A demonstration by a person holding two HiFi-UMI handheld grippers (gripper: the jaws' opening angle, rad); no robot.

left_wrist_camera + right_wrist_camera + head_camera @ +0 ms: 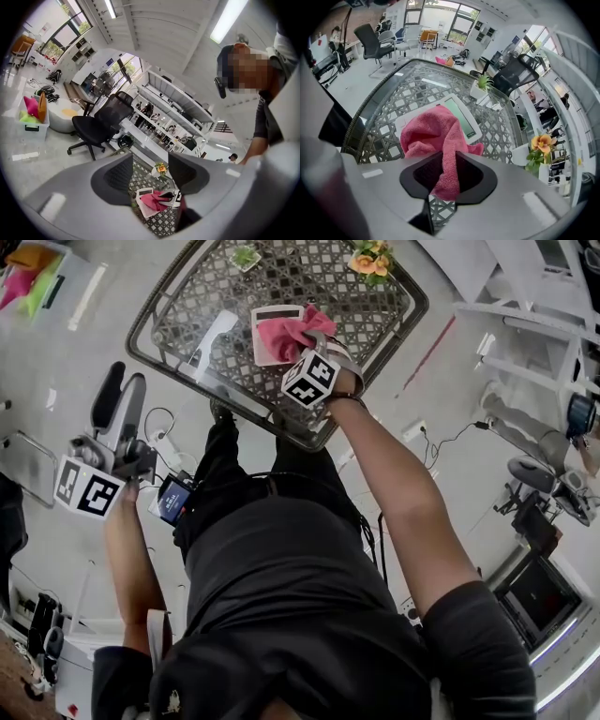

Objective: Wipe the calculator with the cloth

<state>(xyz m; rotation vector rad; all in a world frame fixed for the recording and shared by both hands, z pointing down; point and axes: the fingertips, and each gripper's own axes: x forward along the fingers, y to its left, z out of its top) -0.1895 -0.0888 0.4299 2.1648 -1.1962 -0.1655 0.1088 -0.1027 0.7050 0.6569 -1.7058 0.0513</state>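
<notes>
Right tool (444, 174): clenched on pink cloth (433, 136)
Cloth: draped over white calculator (465, 118)
Calculator: flat, middle of lattice desk (389, 101)
Left tool (150, 172): released, empty, near left, off the desk

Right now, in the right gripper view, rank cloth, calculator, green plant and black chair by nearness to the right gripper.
1. Cloth, held in the right gripper.
2. Calculator, under the cloth.
3. Green plant, far table edge.
4. Black chair, beyond the table.

Glass lattice table (187, 306), calculator (265, 326), plant (246, 256), flowers (368, 261)
</notes>
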